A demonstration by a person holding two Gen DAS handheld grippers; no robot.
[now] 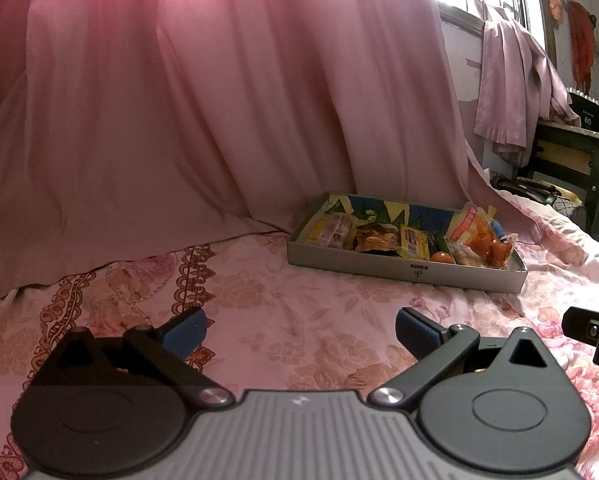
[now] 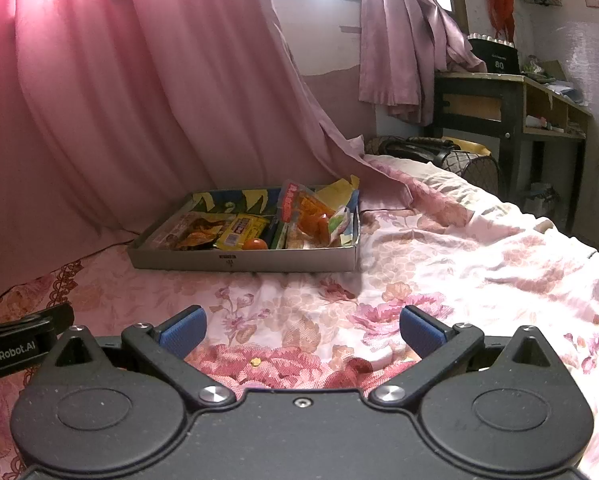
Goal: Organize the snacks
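In the left wrist view, the left gripper is sitting at the bottom centre of the frame, its blue-padded jaws spread wide and holding nothing, hovering over the floral bedspread. To its right, in the middle right of the frame, the grey cardboard tray is lying on the bed well apart from it, with the snack packets crowded inside.

In the right wrist view, the right gripper is likewise gaping and empty at the bottom centre, while the tray is resting in the middle of the frame, left of centre.

No loose snack is showing on the bedspread, so the sorting seems to be at a pause or near its end. Any next move is calling for a forward reach into the tray, closing on one packet without dragging its neighbours.
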